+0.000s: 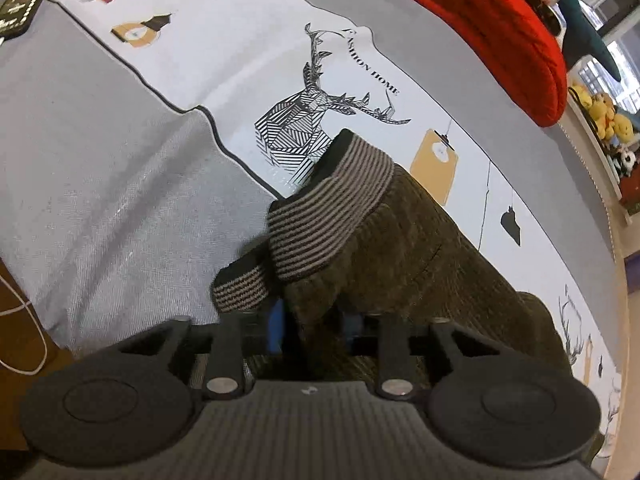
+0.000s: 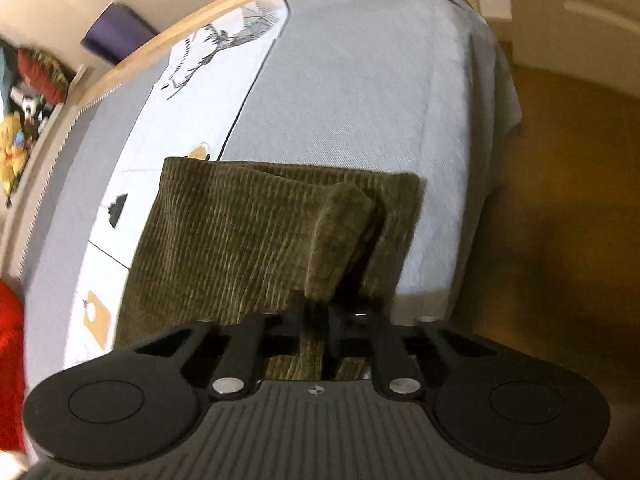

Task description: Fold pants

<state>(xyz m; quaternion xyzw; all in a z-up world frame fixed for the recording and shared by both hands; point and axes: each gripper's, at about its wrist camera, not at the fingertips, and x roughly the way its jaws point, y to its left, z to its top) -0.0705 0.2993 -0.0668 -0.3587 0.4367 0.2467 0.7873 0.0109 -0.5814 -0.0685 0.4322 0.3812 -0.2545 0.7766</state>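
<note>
The bed (image 1: 100,184) fills both of my views, its grey cover carrying a pale printed panel (image 1: 224,52) with a line-drawn deer (image 1: 304,120) and small ochre and black lanterns; a red cushion (image 1: 500,28) lies at the far edge in the left view, and brown floor shows beyond the bed's corner in the right one. On the cover lie the pants (image 2: 240,240) — olive corduroy, folded over, with a loose fold standing up toward my right tool; through the left camera I see their striped grey-and-black cuffs (image 1: 320,216), one stacked over the other, reaching onto the deer print. My right gripper (image 2: 316,320) is pinched nearly closed on a ridge of the corduroy, cloth bunched between its black fingers. My left gripper (image 1: 312,320) stands narrow — corduroy runs between its fingers just behind the cuffs, though I cannot tell whether the pads actually press on it.
</note>
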